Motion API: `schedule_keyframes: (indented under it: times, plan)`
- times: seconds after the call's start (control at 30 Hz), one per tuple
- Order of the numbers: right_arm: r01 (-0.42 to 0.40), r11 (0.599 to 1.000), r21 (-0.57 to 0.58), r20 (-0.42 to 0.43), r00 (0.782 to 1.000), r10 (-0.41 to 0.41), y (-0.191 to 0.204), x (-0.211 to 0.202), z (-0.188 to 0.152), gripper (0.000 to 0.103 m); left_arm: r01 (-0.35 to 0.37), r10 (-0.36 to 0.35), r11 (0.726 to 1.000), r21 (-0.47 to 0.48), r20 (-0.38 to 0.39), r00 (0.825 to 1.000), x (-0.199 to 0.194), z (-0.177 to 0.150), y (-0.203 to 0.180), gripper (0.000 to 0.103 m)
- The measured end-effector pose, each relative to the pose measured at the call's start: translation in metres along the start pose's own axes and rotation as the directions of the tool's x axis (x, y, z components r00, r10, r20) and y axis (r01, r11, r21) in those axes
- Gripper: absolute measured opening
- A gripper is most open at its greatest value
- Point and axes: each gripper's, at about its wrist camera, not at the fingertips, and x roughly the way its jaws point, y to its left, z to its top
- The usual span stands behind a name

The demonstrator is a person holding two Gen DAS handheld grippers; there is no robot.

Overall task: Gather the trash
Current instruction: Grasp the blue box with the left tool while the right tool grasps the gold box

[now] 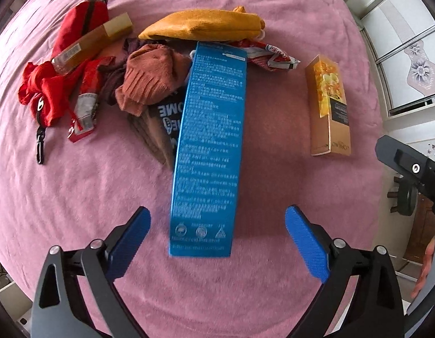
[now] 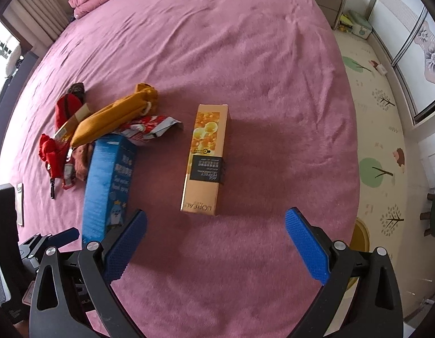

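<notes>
Pink plush bedspread point(image 1: 76, 197) fills both frames. Left gripper point(image 1: 217, 233) hangs spread wide around the long blue cardboard box point(image 1: 209, 146), centre frame; close squarely across its narrow sides. Right gripper point(image 2: 216, 239) gapes, empty.

Beside the blue box point(image 1: 209, 149) with white print lies a gold box point(image 2: 206, 160) patterned with orange bubbles and a black label. Behind the blue box: a mustard cloth point(image 1: 206, 25), red-and-white wrapper point(image 1: 270, 55), rust knit sock point(image 1: 152, 79), red pouch point(image 1: 45, 93). Pink bedspread point(image 2: 245, 56).
</notes>
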Motion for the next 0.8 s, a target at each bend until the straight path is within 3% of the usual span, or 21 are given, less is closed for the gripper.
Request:
schedule_keyframes:
  times: [0.03,0.2,0.27,0.6,0.7,0.8]
  plan:
    - [0.0,1.0,0.003,-0.005,1.0,0.0,0.001,0.003,0.001,0.094,-0.012,0.012,1.0,0.007,-0.007,1.0,0.003,0.003,-0.003,0.089]
    - [0.003,1.0,0.003,-0.038,0.999,-0.003,0.0,0.023,0.01,0.094,-0.051,0.053,0.998,0.042,-0.047,0.997,0.022,0.012,-0.016,0.056]
    - [0.006,1.0,0.002,-0.047,0.999,-0.005,0.0,0.03,0.015,0.094,-0.049,0.052,0.997,0.053,-0.054,0.997,0.028,0.015,-0.02,0.047]
    - [0.041,0.999,0.033,-0.098,0.994,-0.038,0.004,0.066,0.036,0.09,-0.044,0.049,0.994,0.096,-0.047,0.998,0.038,0.015,-0.026,0.047]
    - [0.057,0.997,0.043,-0.131,0.99,-0.051,0.003,0.078,0.04,0.075,-0.034,0.039,0.994,0.102,-0.05,0.998,0.032,0.013,-0.012,0.047]
    - [0.038,0.997,0.063,-0.173,0.985,-0.026,-0.002,0.087,0.04,0.044,-0.027,0.033,0.993,0.115,-0.051,0.998,0.028,0.011,-0.004,0.046]
